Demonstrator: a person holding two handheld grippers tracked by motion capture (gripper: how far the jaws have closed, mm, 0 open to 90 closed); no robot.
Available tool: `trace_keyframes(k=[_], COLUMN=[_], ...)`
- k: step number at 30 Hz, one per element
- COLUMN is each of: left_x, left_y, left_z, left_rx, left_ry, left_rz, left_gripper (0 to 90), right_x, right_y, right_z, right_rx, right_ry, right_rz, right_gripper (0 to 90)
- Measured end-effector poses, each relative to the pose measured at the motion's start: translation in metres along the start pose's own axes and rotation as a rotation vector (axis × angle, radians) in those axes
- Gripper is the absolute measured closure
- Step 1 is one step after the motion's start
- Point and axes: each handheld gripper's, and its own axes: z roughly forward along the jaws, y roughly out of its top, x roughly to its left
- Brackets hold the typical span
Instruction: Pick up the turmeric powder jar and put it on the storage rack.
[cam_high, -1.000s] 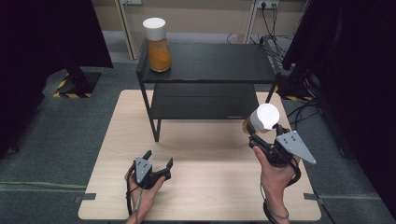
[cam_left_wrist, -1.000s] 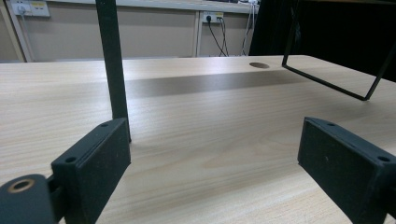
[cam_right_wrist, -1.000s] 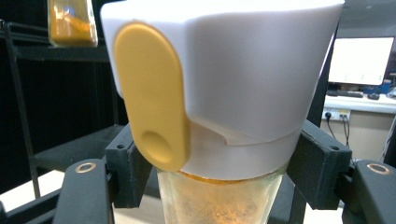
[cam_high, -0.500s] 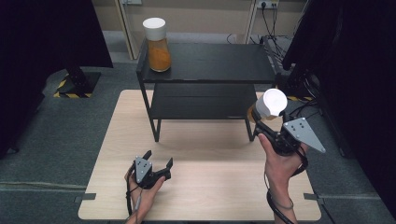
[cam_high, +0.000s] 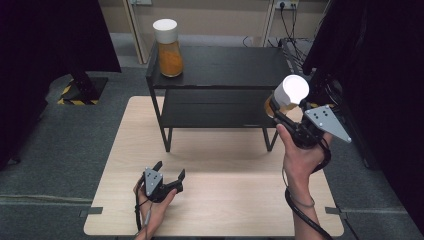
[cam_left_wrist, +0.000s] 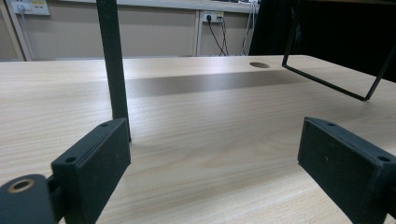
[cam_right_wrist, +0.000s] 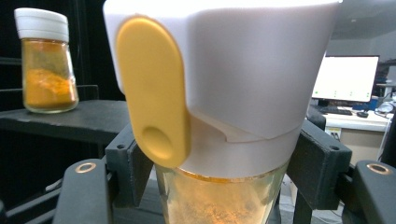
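My right gripper (cam_high: 281, 112) is shut on a glass spice jar (cam_high: 288, 95) with a white lid and orange powder, held in the air beside the right end of the black two-tier shelf (cam_high: 225, 65). In the right gripper view the jar (cam_right_wrist: 219, 98) sits upright between both jaws, its yellow flip tab facing the camera. A second jar of orange powder (cam_high: 168, 47) stands on the shelf's top tier at its left end, also seen as the far jar (cam_right_wrist: 46, 60). My left gripper (cam_high: 169, 172) rests open on the wooden table (cam_high: 225, 200), nothing between its jaws (cam_left_wrist: 210, 154).
The shelf's lower tier (cam_high: 215, 112) is bare. A shelf leg (cam_left_wrist: 114, 65) stands just ahead of the left gripper. Dark curtains flank the table on both sides. A monitor (cam_right_wrist: 348, 70) glows far off.
My right gripper has risen with the jar, from table level in front of the shelf's right leg to beside the top tier. The left gripper has stayed put.
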Motion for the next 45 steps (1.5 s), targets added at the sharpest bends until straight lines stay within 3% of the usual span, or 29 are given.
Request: trace_keyframes(k=[15, 28, 42, 45], left_x=[0.0, 0.0, 0.001, 0.001], left_y=[0.0, 0.0, 0.0, 0.001], left_z=[0.0, 0.0, 0.0, 0.0], left_rx=[-0.003, 0.001, 0.003, 0.004], left_ry=[-0.001, -0.001, -0.003, -0.004], left_rz=[-0.005, -0.001, -0.002, 0.002], left_gripper=[8.8, 8.8, 8.8, 8.8], right_x=[-0.001, -0.003, -0.018, -0.02], right_y=[0.029, 0.068, 0.099, 0.106], right_z=[0.026, 0.061, 0.113, 0.124], right_rx=[0.013, 0.056, 0.127, 0.156], right_ry=[-0.02, -0.049, -0.072, -0.08], right_rz=[-0.018, -0.058, 0.035, 0.032], right_gripper=[30.6, 30.7, 30.6, 30.6])
